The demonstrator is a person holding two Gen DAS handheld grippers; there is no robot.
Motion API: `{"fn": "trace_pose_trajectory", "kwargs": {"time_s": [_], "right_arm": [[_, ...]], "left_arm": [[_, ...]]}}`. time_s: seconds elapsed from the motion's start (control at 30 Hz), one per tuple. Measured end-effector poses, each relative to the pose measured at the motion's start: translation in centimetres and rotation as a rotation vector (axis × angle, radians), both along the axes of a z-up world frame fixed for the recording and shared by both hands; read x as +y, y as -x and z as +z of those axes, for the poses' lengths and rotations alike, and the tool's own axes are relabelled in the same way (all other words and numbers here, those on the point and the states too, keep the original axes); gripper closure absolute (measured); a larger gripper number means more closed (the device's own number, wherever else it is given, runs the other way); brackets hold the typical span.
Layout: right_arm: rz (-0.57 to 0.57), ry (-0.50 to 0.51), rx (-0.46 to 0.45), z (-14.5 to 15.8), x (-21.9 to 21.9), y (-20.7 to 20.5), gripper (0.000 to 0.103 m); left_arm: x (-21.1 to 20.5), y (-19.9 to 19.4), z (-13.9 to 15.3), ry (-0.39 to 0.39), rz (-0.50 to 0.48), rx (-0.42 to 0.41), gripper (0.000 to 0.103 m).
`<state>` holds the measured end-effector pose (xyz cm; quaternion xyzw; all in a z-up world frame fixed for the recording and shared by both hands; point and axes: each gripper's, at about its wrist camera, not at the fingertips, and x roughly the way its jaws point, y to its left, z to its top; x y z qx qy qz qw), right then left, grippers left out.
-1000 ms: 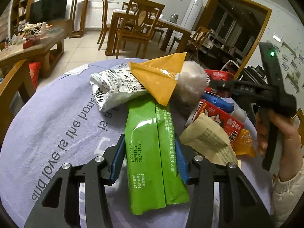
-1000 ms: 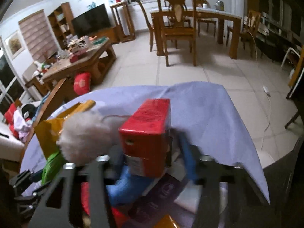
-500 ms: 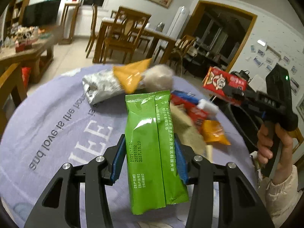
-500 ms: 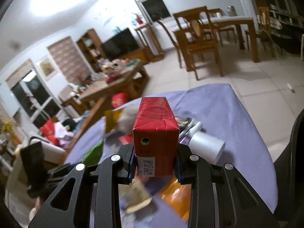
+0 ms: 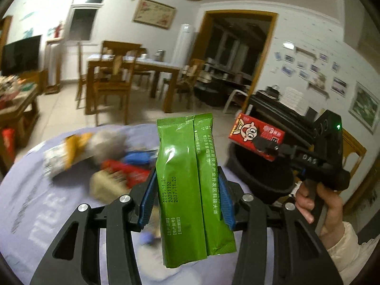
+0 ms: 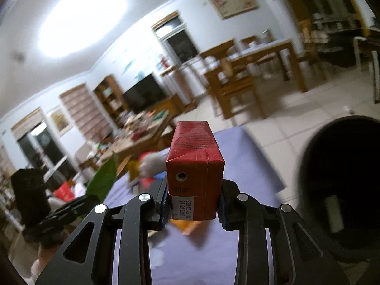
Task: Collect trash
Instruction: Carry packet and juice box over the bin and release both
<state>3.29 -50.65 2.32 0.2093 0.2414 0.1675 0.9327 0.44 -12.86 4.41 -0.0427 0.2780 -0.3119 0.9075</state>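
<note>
My left gripper [image 5: 187,201] is shut on a long green snack packet [image 5: 190,185], held upright above the purple tablecloth [image 5: 35,201]. My right gripper [image 6: 193,204] is shut on a red drink carton [image 6: 194,166], lifted off the table. In the left wrist view that red carton [image 5: 256,137] hangs over a black bin [image 5: 266,175] at the table's right edge. The same black bin [image 6: 344,190] fills the right side of the right wrist view. Several blurred wrappers [image 5: 106,156] lie on the cloth behind the green packet.
A person's hand [image 5: 320,201] grips the right tool's handle. Wooden dining table and chairs [image 5: 118,78] stand on the tiled floor beyond. A cluttered low table [image 6: 140,133] and a television [image 6: 142,95] sit further back, near a dark doorway [image 5: 237,59].
Both grippers rose from the pile and swung right. The red carton went from the table to above the bin. The green packet left the cloth and now stands clear of the wrappers.
</note>
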Motion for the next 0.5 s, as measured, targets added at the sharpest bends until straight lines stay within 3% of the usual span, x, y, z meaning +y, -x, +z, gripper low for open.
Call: {"fn": "trace_pose_trajectory", "kwargs": {"time_s": [0.3,0.5], "right_arm": [[-0.248,-0.026,0.009,-2.9,-12.5,4.2,0.071],[-0.341,-0.041,0.049,-5.9,-17.9,5.3,0.071]], "left_arm": [[-13.6,-2.3,-1.4,-0.002,-0.230,0.013,0.056],[-20.4,-3.5,-3.1,-0.025,-0.327,0.040,0.056]]}}
